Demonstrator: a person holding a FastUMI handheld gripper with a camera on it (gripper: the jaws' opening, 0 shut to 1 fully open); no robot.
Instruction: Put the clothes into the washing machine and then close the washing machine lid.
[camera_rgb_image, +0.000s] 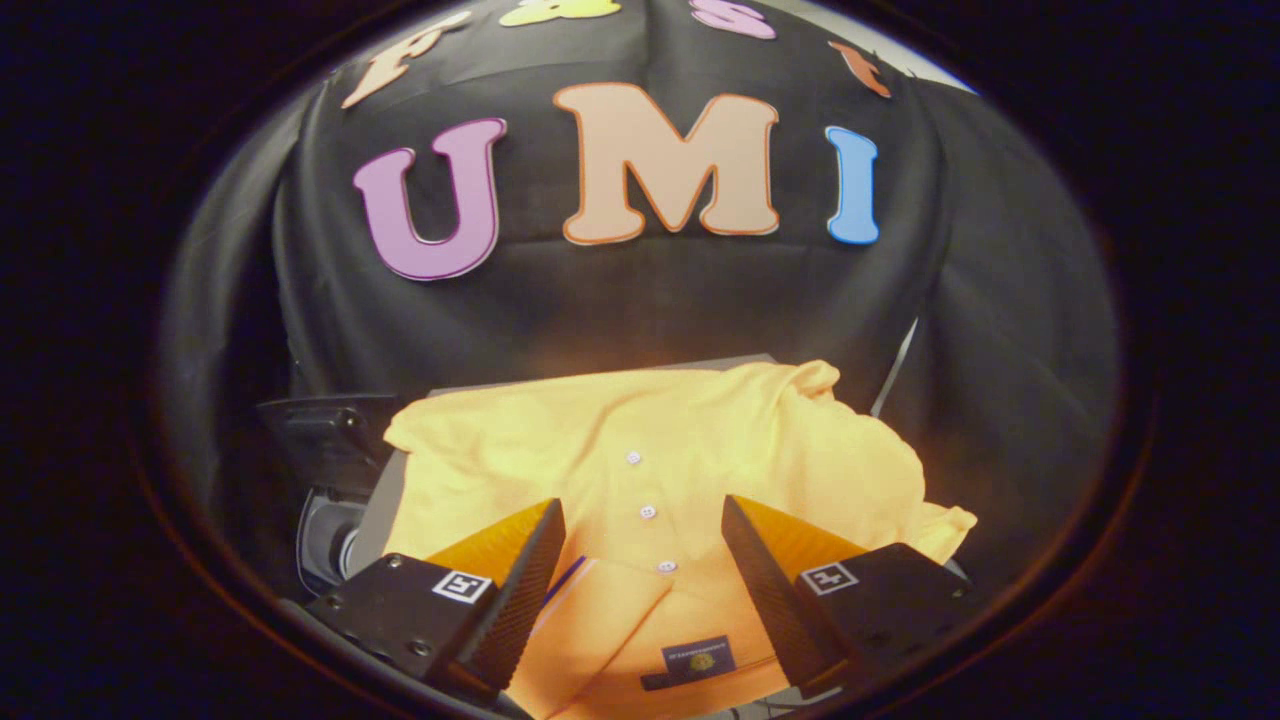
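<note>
An orange polo shirt (660, 450) with white buttons lies spread on a grey surface (372, 520), collar and dark neck label nearest me. My gripper (640, 515) hovers open over the collar and button placket, one finger on each side of the placket. Nothing is pinched between the fingers; the shirt lies under and between them. To the left of the shirt a dark casing with a round grey opening (325, 535) shows; it may be part of the washing machine, but too little is seen to tell.
The black cloth wall (620, 300) hangs close behind the shirt and wraps round both sides. A thin pale rod or cable (897, 370) rises at the right behind the shirt. The grey surface ends just past the shirt's far edge.
</note>
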